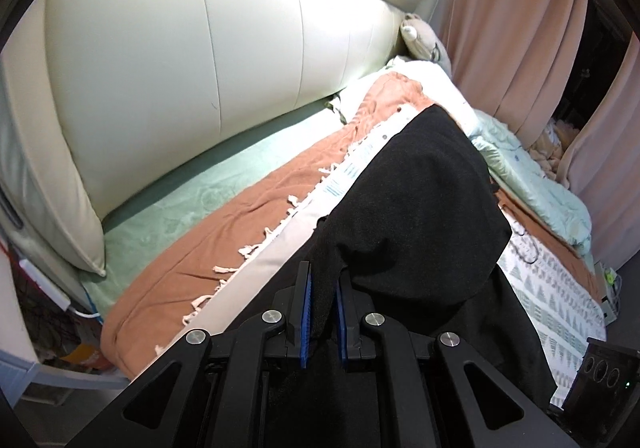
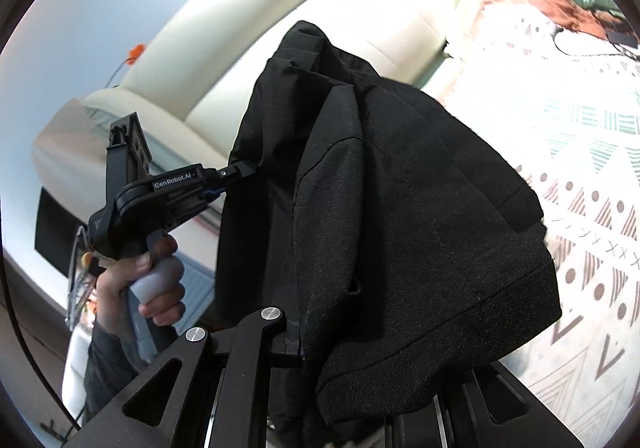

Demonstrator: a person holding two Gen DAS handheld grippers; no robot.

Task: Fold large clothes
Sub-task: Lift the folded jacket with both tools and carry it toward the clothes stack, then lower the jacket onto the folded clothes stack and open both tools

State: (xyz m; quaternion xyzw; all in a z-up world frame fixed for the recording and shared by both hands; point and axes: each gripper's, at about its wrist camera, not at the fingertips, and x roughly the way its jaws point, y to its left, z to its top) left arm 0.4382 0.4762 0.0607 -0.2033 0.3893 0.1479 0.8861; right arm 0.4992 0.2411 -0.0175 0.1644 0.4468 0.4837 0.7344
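Bedroom light falls on a bed (image 1: pixel 168 208) with a pale green sheet, over which both tools hold up one black garment (image 1: pixel 420 200).

Nearest the left wrist camera, the left tool (image 1: pixel 322 312) has its blue-padded fingers (image 1: pixel 306 320) drawn together on a fold of the black garment, which rises just ahead of the tips and spills to the right of them. Left of that tool lies a rust-brown blanket (image 1: pixel 200 240) with a pale fringe, and beyond it the green sheet runs to a cream padded headboard (image 1: pixel 180 60). Right of the tool, under the hanging cloth, a white throw (image 1: pixel 560 300) with a triangle pattern covers the bed. Farther ahead sit a mint quilt (image 1: pixel 532 184), a stuffed toy (image 1: pixel 420 36) against the headboard's end, and pink curtains (image 1: pixel 520 28).

In the right wrist view, the right tool (image 2: pixel 304 344) is mostly buried under the garment; only one finger shows, hard against the cloth, and the jaws read as clamped on it. The fabric drapes ahead and to the right of it, a hemmed edge hanging low. To its left, a person's hand (image 2: pixel 148 280) grips the handle of the left tool, whose tips pinch the garment's far edge. Beyond lie the patterned throw and the headboard.
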